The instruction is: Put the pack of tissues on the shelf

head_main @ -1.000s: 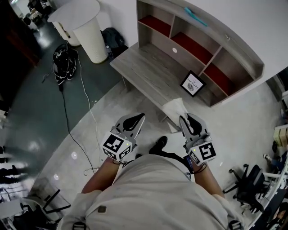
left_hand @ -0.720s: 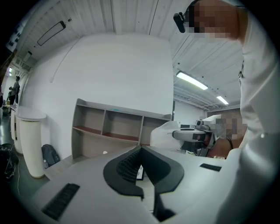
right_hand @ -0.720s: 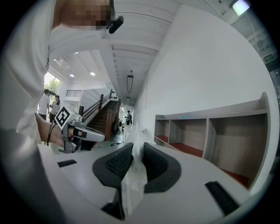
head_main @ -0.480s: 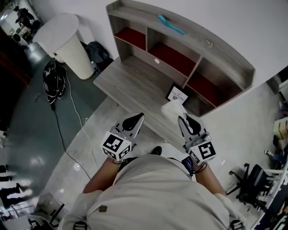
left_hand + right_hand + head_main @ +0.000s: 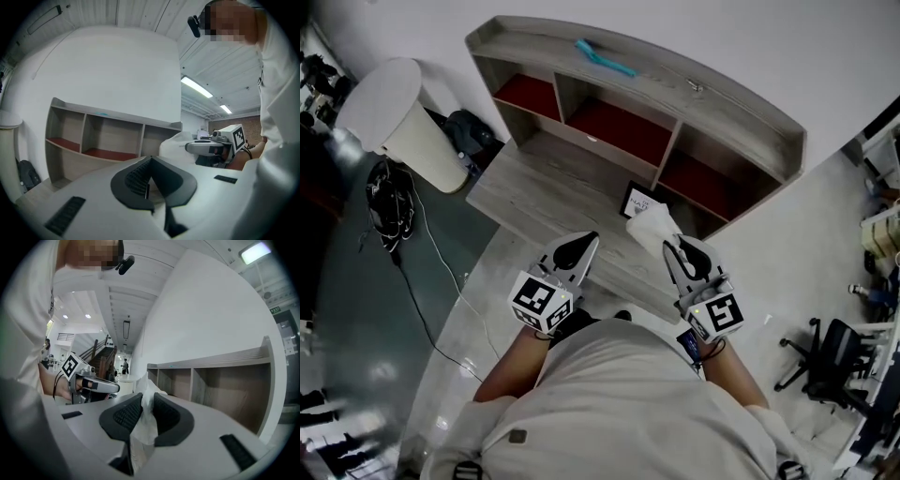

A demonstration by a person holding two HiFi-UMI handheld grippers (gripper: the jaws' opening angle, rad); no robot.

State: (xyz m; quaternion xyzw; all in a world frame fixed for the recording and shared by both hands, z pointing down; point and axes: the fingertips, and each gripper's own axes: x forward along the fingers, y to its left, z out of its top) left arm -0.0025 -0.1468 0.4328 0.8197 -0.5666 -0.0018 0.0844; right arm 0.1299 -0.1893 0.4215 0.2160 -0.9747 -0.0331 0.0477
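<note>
The grey wooden shelf (image 5: pixel 677 148) has three compartments with red floors and stands at the back of a desk (image 5: pixel 534 187). A white pack of tissues (image 5: pixel 651 223) hangs over the desk's front part, just beside a small framed picture (image 5: pixel 641 200). My right gripper (image 5: pixel 672 247) is shut on it; in the right gripper view the soft pack (image 5: pixel 142 437) is pinched between the dark pads (image 5: pixel 125 414). My left gripper (image 5: pixel 589 242) floats level with it to the left, shut and empty. From the left gripper view, the pack (image 5: pixel 174 143) and the shelf (image 5: pixel 93 136) lie ahead.
A teal object (image 5: pixel 605 58) lies on the shelf's top board. A white round stand (image 5: pixel 398 117), a black bag (image 5: pixel 471 131) and cables (image 5: pixel 389 202) are on the floor at the left. An office chair (image 5: pixel 830 361) stands at the right.
The shelf and desk have come closer and slid left and down in the head view. Both grippers keep their places; the tissue pack now hangs over the desk by the frame.
</note>
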